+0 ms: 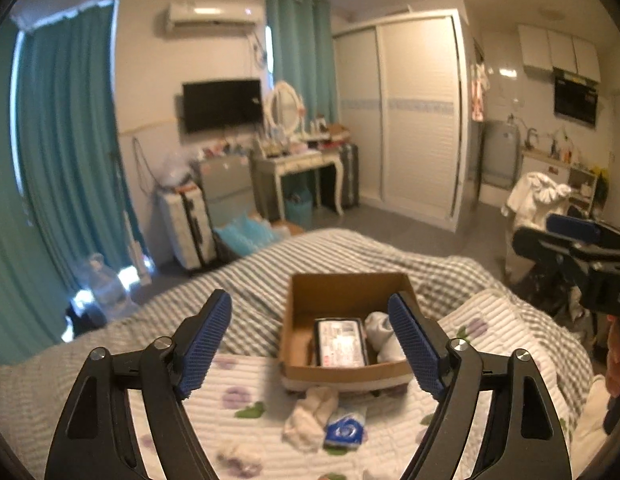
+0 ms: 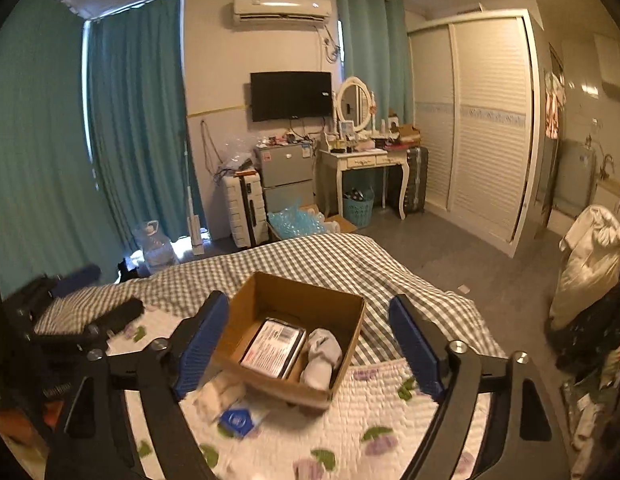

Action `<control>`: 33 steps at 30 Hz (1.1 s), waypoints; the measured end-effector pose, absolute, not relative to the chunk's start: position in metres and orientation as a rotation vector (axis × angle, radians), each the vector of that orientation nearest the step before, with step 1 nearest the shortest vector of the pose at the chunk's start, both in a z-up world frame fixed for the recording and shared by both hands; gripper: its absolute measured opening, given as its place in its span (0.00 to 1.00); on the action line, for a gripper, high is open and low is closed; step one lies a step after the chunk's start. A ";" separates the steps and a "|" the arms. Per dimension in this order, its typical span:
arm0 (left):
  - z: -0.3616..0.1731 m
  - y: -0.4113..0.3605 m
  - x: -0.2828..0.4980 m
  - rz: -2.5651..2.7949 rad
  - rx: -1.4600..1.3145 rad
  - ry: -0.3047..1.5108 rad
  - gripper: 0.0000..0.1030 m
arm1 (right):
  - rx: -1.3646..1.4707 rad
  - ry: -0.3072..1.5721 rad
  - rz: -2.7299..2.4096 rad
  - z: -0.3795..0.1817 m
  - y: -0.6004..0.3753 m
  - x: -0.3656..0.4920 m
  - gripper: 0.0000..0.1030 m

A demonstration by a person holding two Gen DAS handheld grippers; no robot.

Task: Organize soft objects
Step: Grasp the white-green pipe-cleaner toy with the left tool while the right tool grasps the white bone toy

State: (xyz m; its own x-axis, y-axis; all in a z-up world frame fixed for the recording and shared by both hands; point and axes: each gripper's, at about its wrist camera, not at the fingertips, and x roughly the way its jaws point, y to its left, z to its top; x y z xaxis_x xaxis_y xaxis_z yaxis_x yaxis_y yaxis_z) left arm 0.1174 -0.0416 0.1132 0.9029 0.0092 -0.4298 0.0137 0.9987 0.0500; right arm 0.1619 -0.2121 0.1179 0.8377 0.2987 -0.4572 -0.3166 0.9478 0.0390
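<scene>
Here, on the bed (image 1: 90,364): cardboard box (image 1: 341,294) standing open on the flowered quilt (image 1: 238,404), mouth upward, probably so soft things can be dropped straight in. Already inside: a flat labelled packet (image 1: 341,343) on the left, a rolled white sock (image 1: 379,330) tucked against the right wall. Left out, just near of the box: a crumpled white sock (image 1: 310,416) touching a small blue tissue packet (image 1: 343,430); another pale bundle (image 1: 238,458) nearer still, too blurred to name.

Left claw (image 1: 310,344) spread wide, nothing between the blue pads, hovering above the near edge of the box and the loose sock, seemingly lined up for a pick. Right claw (image 2: 310,350) likewise parted and empty, held over the box from the right. Sorting partly done by the look of it; loose pieces near the box likely next, a light pinch enough for such limp cloth.
</scene>
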 end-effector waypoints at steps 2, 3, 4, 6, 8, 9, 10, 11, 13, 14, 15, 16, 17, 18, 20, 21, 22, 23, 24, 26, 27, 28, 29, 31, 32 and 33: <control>0.118 -0.042 0.102 0.037 0.064 0.436 0.84 | -0.042 0.480 0.352 0.123 -0.213 0.139 0.96; 0.117 -0.041 0.090 0.059 0.070 0.431 0.84 | -0.041 0.488 0.371 0.122 -0.213 0.129 0.99; 0.115 -0.042 0.084 0.066 0.073 0.432 0.84 | -0.040 0.500 0.387 0.119 -0.212 0.121 0.99; 0.103 -0.043 0.071 0.074 0.083 0.447 0.84 | -0.036 0.536 0.409 0.108 -0.212 0.108 0.99; 0.081 -0.046 0.062 0.072 0.098 0.502 0.84 | -0.050 0.582 0.423 0.089 -0.211 0.098 0.99; 0.072 -0.048 0.062 0.056 0.096 0.531 0.84 | -0.067 0.599 0.420 0.075 -0.211 0.093 0.99; 0.057 -0.047 0.063 0.013 0.082 0.577 0.84 | -0.090 0.611 0.416 0.063 -0.208 0.091 0.99; 0.043 -0.047 0.064 -0.027 0.058 0.617 0.84 | -0.111 0.621 0.417 0.051 -0.208 0.088 0.99; 0.007 -0.051 0.071 -0.055 0.011 0.692 0.84 | -0.174 0.660 0.430 0.018 -0.202 0.085 0.99; -0.008 -0.054 0.074 -0.050 0.004 0.717 0.84 | -0.197 0.680 0.441 0.004 -0.199 0.085 0.99; -0.026 -0.056 0.078 -0.042 -0.002 0.742 0.84 | -0.221 0.703 0.456 -0.012 -0.198 0.086 0.99; -0.041 -0.058 0.081 -0.028 -0.009 0.757 0.84 | -0.247 0.731 0.475 -0.030 -0.195 0.088 0.99; -0.054 -0.061 0.082 -0.020 -0.017 0.771 0.83 | -0.264 0.752 0.486 -0.044 -0.194 0.091 0.99; -0.070 -0.065 0.081 -0.016 -0.033 0.792 0.83 | -0.282 0.778 0.493 -0.060 -0.194 0.095 0.99; -0.091 -0.072 0.082 -0.024 -0.048 0.824 0.83 | -0.306 0.828 0.499 -0.081 -0.196 0.106 0.98; -0.098 -0.075 0.080 -0.031 -0.050 0.838 0.81 | -0.321 0.852 0.494 -0.092 -0.196 0.113 0.94; -0.108 -0.079 0.077 -0.034 -0.049 0.854 0.81 | -0.335 0.868 0.486 -0.100 -0.199 0.118 0.91; -0.114 -0.082 0.075 -0.034 -0.046 0.867 0.81 | -0.349 0.885 0.480 -0.106 -0.200 0.124 0.89; -0.123 -0.085 0.078 -0.031 -0.043 0.885 0.81 | -0.360 0.905 0.478 -0.113 -0.200 0.129 0.86; -0.134 -0.088 0.077 -0.030 -0.026 0.905 0.81 | -0.346 0.971 0.499 -0.127 -0.202 0.141 0.78; -0.140 -0.089 0.078 -0.028 -0.013 0.914 0.81 | -0.330 1.007 0.510 -0.133 -0.204 0.146 0.74; -0.144 -0.090 0.080 -0.024 -0.006 0.922 0.81 | -0.325 1.025 0.509 -0.138 -0.204 0.148 0.74; -0.147 -0.090 0.082 -0.027 -0.008 0.929 0.81 | -0.321 1.048 0.507 -0.143 -0.203 0.151 0.72; -0.152 -0.092 0.087 -0.045 -0.018 0.932 0.81 | -0.319 1.079 0.515 -0.150 -0.201 0.155 0.67; -0.154 -0.093 0.090 -0.045 -0.008 0.925 0.81 | -0.323 1.087 0.518 -0.152 -0.200 0.155 0.66; -0.155 -0.094 0.091 -0.044 0.000 0.918 0.77 | -0.330 1.097 0.520 -0.154 -0.199 0.156 0.65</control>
